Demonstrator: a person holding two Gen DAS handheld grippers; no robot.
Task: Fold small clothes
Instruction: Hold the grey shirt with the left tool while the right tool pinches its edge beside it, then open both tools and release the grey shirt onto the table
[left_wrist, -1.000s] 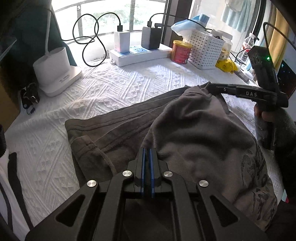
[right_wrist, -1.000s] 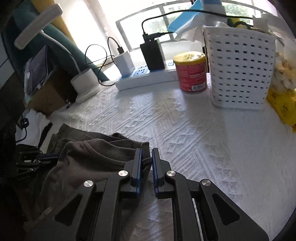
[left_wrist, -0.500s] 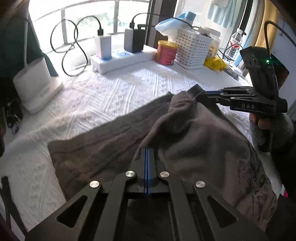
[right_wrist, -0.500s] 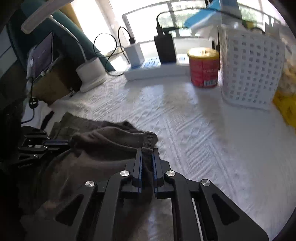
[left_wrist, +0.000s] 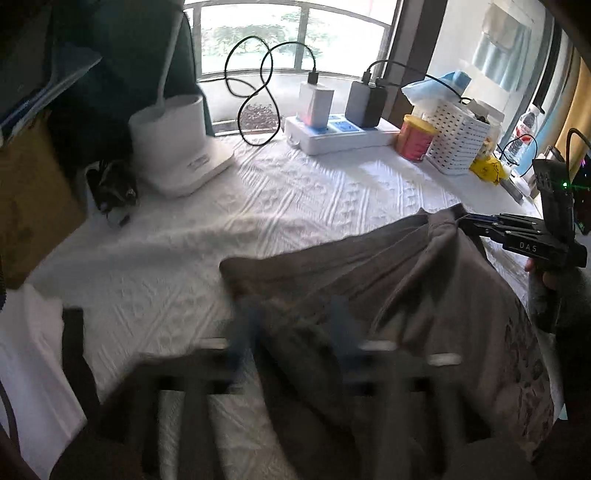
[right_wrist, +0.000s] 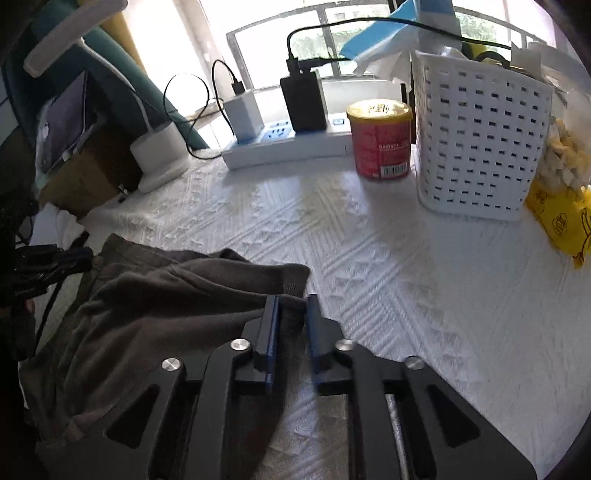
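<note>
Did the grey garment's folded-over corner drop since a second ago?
Yes. In the right wrist view the grey garment corner sat pinched up in the right claw; now the jaws are opening and it lies lower, flatter on the white tablecloth.

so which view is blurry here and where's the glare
Left wrist view: the left gripper is smeared by motion blur, the table behind sharper. Right wrist view: sharp, but the window is blown out and sun glints on the red can.

We see a matt, soft grey-brown cloth garment (right_wrist: 155, 295) between our right gripper's (right_wrist: 291, 314) matt black plastic fingers (right_wrist: 271, 325). Beyond their tips lie a white textured woven bedcover (right_wrist: 388, 266), a glossy red tin can (right_wrist: 380, 144) and a white perforated plastic basket (right_wrist: 476, 140).
</note>
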